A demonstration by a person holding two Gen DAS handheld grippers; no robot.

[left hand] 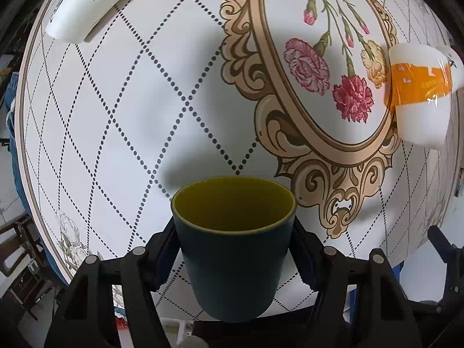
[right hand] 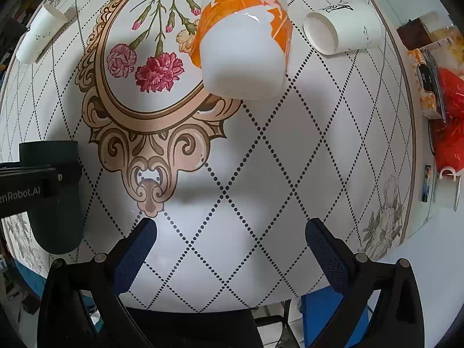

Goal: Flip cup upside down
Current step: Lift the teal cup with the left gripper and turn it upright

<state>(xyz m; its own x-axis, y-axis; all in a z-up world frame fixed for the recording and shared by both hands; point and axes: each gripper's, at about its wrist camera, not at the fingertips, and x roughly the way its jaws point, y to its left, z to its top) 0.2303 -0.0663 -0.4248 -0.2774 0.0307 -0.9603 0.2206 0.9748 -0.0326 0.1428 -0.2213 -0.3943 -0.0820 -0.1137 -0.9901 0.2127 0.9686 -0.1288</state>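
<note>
I have the left gripper point(left hand: 235, 249) pinching the dark cup point(left hand: 233, 246) by its sides, mouth toward the counter point(left hand: 116, 101), ready to set it upside down, while the right gripper point(right hand: 230, 240) waits with jaws spread, holding nothing.

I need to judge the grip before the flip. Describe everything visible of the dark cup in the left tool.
The dark teal cup is a plain, handleless tumbler with a matte, plastic-looking wall, tapering toward its base. Its inside is olive-yellow and looks empty. The left tool is shut on it, one pad on each side just below the rim. The left wrist view looks into its open mouth, which faces the floral table. The right wrist view shows its side with the tool's arm across it. Whether it touches the table is unclear.
</note>
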